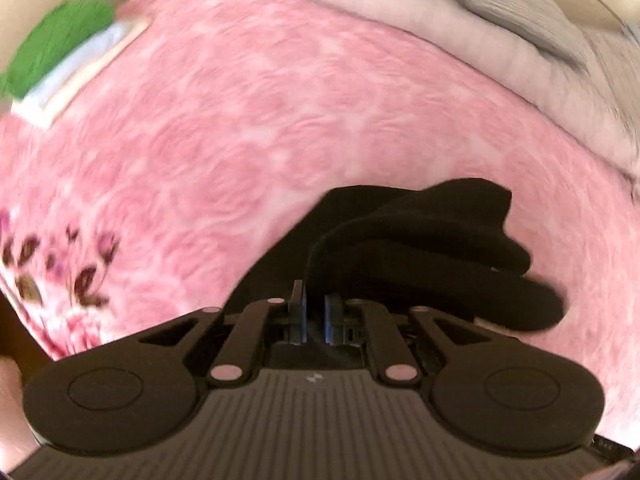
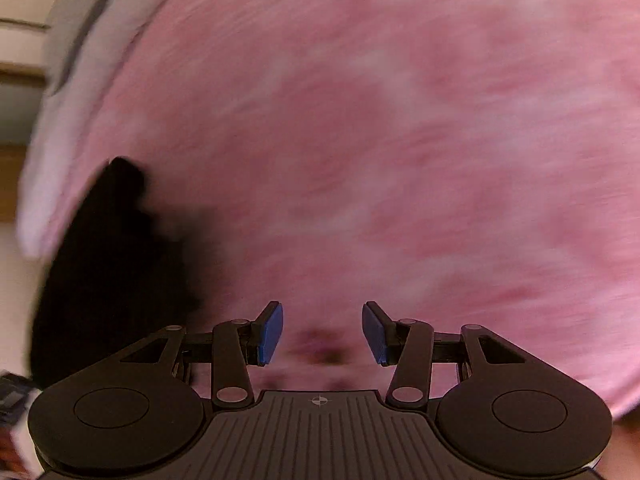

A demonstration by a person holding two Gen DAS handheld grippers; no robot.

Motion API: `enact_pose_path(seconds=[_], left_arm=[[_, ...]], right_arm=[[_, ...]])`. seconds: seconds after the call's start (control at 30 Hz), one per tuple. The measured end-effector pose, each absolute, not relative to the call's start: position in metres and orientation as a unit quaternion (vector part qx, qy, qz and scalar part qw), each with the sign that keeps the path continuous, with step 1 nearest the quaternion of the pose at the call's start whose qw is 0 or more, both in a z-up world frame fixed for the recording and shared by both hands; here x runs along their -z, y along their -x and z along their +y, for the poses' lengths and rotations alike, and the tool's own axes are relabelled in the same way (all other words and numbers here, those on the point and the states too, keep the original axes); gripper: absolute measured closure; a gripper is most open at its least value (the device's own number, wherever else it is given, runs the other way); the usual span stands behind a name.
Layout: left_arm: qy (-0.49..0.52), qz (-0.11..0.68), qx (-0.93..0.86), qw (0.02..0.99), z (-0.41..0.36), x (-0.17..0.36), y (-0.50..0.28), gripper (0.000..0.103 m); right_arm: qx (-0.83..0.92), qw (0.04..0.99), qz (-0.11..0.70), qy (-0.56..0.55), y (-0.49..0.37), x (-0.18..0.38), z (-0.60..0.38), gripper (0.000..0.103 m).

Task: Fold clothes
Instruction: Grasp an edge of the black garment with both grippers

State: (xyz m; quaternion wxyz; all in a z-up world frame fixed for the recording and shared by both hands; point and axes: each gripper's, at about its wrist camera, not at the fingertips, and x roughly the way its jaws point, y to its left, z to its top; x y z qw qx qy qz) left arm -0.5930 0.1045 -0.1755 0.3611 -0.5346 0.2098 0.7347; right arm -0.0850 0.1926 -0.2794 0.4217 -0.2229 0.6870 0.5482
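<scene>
You get soft, even light and no glare; motion blur smears both fisheye views, worst at the bowed edges.

Black garment [image 1: 432,240]; pink mottled blanket [image 1: 280,120]; blue pads [image 2: 270,332].

Matt black cloth garment [image 1: 420,240] on a plush pink blanket [image 1: 240,120]

The garment [image 1: 420,248] lies bunched on the blanket [image 1: 248,128], and the left gripper [image 1: 316,316] is clamped on its near edge. Beyond the garment, along the blanket's far right edge, a heap of bedding [image 1: 532,40] rests. Far to the garment's left, stacked folded cloths [image 1: 68,52] sit at the blanket's far corner. The right gripper [image 2: 322,330] hangs spread over bare blanket, the garment [image 2: 116,264] to its left.
</scene>
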Motion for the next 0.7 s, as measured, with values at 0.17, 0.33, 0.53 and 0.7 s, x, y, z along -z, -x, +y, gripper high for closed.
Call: enact_pose_path(seconds=[0.17, 0.33, 0.53, 0.7], left_arm=[[0.59, 0.157, -0.711, 0.35, 0.066, 0.199, 0.626, 0.095], [0.604, 0.144, -0.692, 0.369, 0.061, 0.216, 0.641, 0.095], [0.62, 0.141, -0.669, 0.384, 0.063, 0.229, 0.655, 0.095], [0.615, 0.13, -0.655, 0.419, 0.073, 0.215, 0.664, 0.098]], right_arm=[[-0.556, 0.412, 0.711, 0.121, 0.142, 0.281, 0.202, 0.055], [-0.482, 0.47, 0.738, 0.049, 0.14, 0.293, 0.213, 0.045], [-0.414, 0.453, 0.788, 0.046, 0.156, 0.329, 0.231, 0.037], [-0.41, 0.448, 0.794, 0.037, 0.164, 0.318, 0.218, 0.092]])
